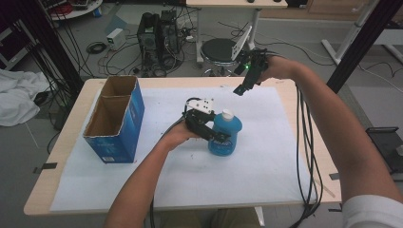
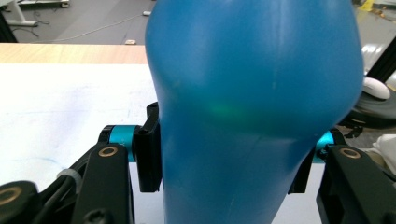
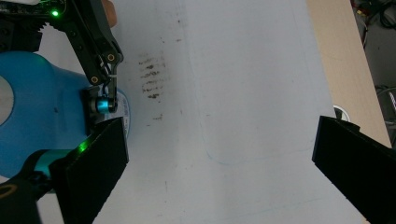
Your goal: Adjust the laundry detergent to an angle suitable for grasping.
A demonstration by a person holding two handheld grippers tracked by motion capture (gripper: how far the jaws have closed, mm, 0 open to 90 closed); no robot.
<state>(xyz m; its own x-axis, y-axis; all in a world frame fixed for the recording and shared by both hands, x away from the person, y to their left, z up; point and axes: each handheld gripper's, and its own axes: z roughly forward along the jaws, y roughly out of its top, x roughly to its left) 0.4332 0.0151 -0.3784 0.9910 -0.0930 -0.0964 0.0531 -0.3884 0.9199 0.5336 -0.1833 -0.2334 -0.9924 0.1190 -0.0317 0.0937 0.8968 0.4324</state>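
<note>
Standing near the table's left edge was a blue carton (image 1: 115,121); mid-table, the left gripper (image 1: 215,134) clamped the upright blue bottle (image 1: 225,134), while the right gripper (image 1: 242,89) hovered near the far edge, jaws apart.

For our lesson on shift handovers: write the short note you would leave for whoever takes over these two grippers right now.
Left gripper: shut on the blue bottle, jaws pressing its sides low on the body.
Right gripper: open, holding nothing, raised over the far part of the white sheet.
Things: the bottle stands upright near the middle of the sheet, its white cap on. The blue cardboard box sits at the left, top open, and looks empty.
Done: the bottle is gripped.
Left: probably carry the bottle to the box and set it inside; nothing is in there yet.
</note>
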